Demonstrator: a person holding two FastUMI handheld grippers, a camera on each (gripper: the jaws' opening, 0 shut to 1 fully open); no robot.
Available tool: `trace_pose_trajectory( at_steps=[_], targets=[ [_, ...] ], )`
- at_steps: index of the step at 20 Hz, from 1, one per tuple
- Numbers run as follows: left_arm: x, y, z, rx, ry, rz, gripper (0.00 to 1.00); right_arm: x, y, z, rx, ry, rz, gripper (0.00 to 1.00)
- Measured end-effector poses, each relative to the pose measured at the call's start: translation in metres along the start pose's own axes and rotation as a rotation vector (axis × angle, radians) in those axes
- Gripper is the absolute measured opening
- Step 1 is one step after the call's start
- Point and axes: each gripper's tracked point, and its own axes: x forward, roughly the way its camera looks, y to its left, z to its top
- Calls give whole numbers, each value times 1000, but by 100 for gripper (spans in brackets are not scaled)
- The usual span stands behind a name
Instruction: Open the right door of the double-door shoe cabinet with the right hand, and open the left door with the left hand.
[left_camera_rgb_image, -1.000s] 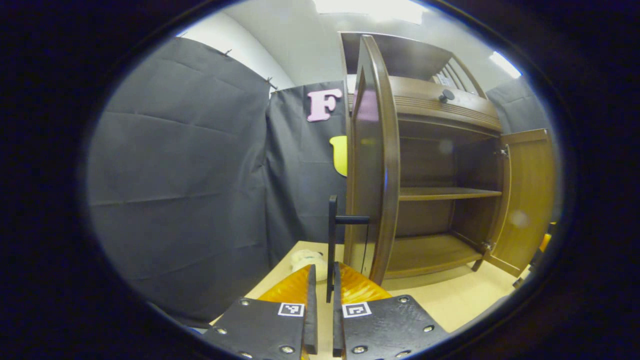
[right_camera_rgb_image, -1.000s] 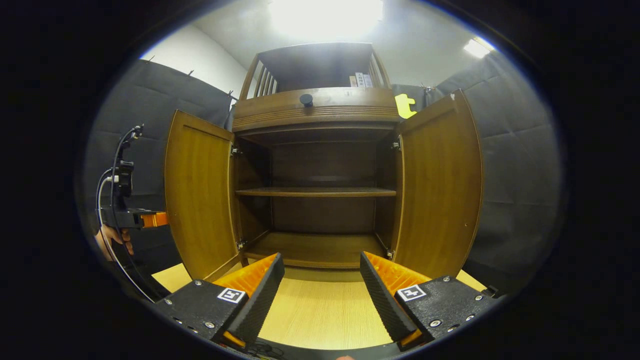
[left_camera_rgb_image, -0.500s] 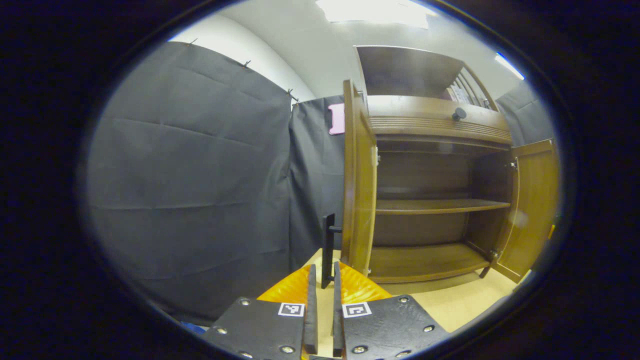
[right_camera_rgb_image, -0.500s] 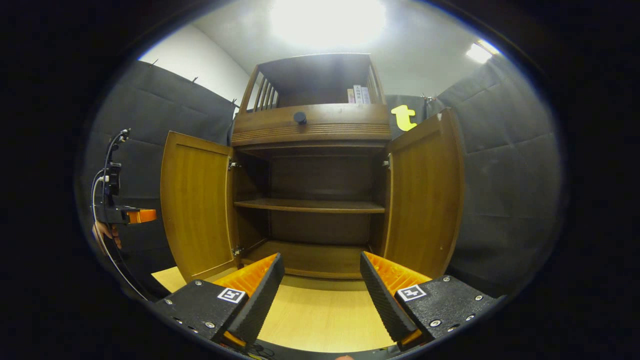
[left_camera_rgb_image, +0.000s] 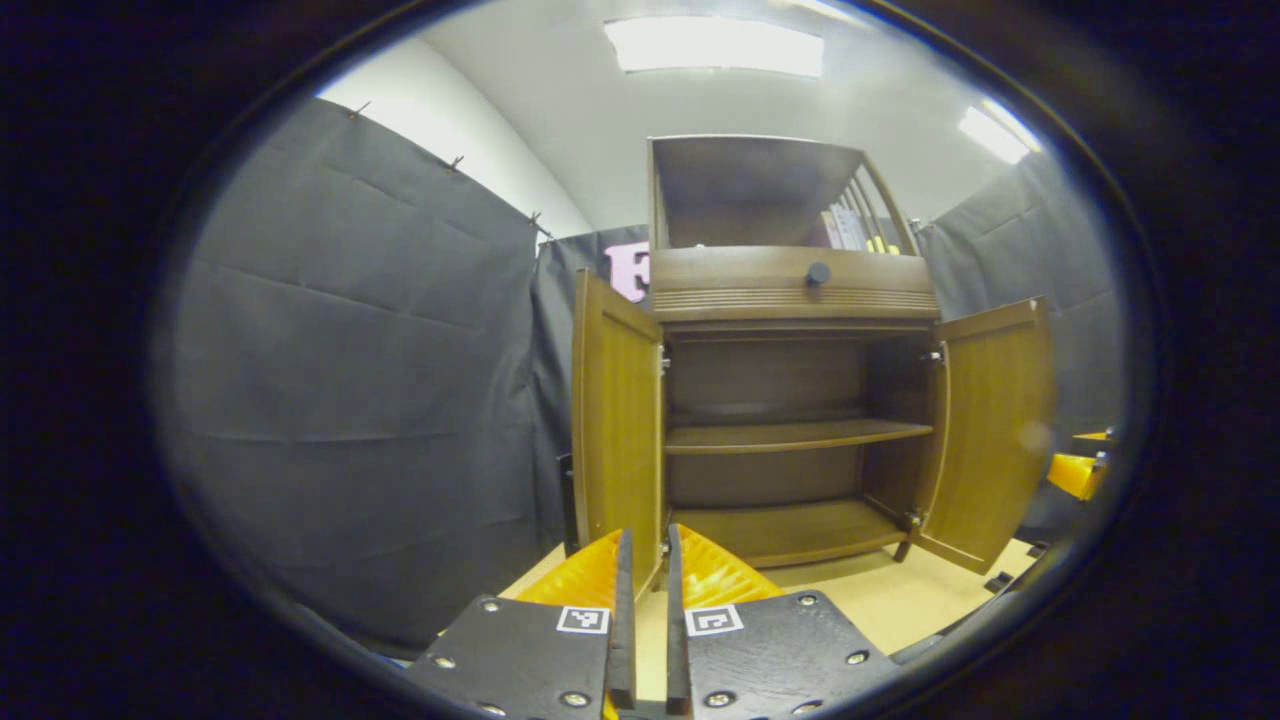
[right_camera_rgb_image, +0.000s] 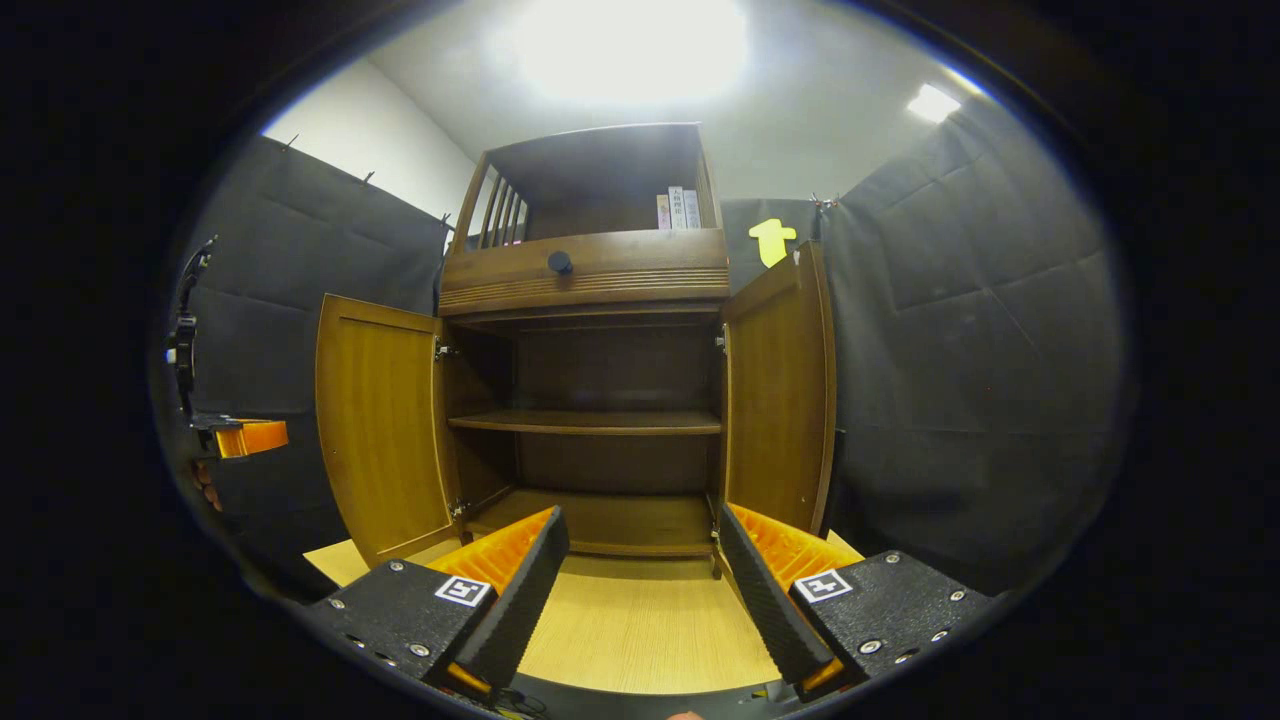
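Left gripper (left_camera_rgb_image: 645, 620) nearly shut, empty; shoe cabinet (right_camera_rgb_image: 590, 400) doors seemingly wide open.

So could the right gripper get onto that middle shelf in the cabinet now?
Probably yes. Both the left door and right door stand open, the shelf looks bare, and the right gripper, fingers apart, faces it with nothing between.

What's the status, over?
Left gripper shut, empty; right gripper open, empty. Left door and right door both open. Nothing obstructing.
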Motion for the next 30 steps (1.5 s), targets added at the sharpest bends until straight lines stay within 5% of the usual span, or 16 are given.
trace_pose_trajectory(
  at_steps=[15,18,24,30],
  targets=[
    [-63,-30,-28,1,47,-38,18,-31,3,-2,51,-16,-13,94],
    [-63,-29,-32,-6,57,-42,36,-32,2,-3,53,-11,-17,94],
    [-63,-15,-22,-1,3,15,93,-30,4,-2,57,-15,-21,94],
    [-58,-16,-26,10,21,0,94,-25,6,-1,59,-20,-27,94]
  ],
)
